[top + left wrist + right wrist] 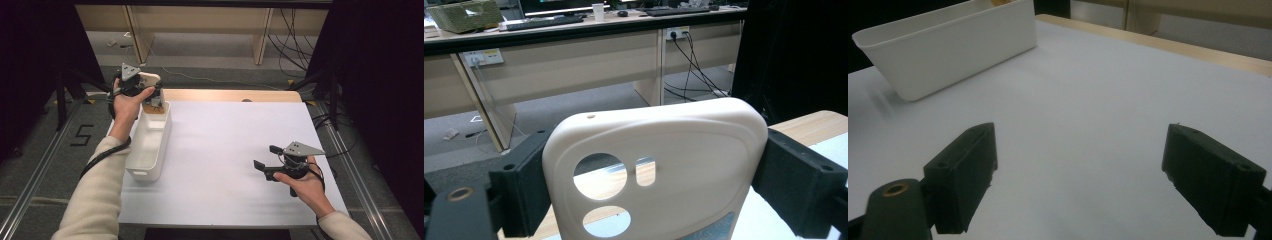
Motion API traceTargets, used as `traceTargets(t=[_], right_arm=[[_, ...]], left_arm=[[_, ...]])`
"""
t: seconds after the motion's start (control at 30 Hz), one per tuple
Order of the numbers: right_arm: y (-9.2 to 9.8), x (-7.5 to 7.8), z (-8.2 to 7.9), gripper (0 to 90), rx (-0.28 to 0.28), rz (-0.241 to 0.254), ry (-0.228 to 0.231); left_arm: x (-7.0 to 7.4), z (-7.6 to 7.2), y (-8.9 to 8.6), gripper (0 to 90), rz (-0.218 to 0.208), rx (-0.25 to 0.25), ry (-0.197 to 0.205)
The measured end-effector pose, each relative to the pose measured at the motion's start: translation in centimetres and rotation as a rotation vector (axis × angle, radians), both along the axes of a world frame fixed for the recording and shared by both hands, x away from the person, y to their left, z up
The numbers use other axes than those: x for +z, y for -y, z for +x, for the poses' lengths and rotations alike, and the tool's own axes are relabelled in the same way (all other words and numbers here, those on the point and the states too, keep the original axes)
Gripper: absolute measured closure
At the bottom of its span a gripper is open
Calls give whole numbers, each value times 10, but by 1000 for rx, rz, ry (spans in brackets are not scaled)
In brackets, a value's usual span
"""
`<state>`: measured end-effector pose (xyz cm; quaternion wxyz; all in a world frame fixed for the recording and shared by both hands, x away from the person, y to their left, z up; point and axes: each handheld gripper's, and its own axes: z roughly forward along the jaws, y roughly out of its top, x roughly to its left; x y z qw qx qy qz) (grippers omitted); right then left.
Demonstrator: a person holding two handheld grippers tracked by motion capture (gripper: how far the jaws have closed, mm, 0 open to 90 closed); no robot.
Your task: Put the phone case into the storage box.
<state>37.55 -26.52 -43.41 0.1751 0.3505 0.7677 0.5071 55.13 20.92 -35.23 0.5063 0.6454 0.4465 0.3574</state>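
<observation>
The phone case (659, 165) held in the left gripper (145, 86) is likely light, thin-walled and somewhat flexible, with a smooth matte skin that could slide under a weak pinch; the long side edges, where the two jaws now press in the left gripper view, look like the soundest place to take it, since a squeeze across the open face would probably bow it. It is cream-coloured with rounded corners, a large round camera hole, a small slot beside it, a second round hole below and a tiny pinhole near the top edge. In the high view it sits at the upper left of the frame, above the far end of the white bin (148, 145) on the worktop (225, 150). The right gripper (265, 162) rests at the lower right, jaws spread and empty.
</observation>
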Motion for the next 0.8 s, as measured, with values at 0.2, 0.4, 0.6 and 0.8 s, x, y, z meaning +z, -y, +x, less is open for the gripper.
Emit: traceTargets(t=[0.2,0.4,0.6,0.8], right_arm=[[0,0,0,154,0,0,0],[0,0,0,155,-1,0,1],[0,0,0,155,1,0,0],[0,0,0,155,1,0,0]], left_arm=[[-2,2,-1,114,2,3,-4],[-4,4,-1,114,0,5,-8],[-5,5,0,114,3,2,-11],[-6,7,1,113,3,2,-15]])
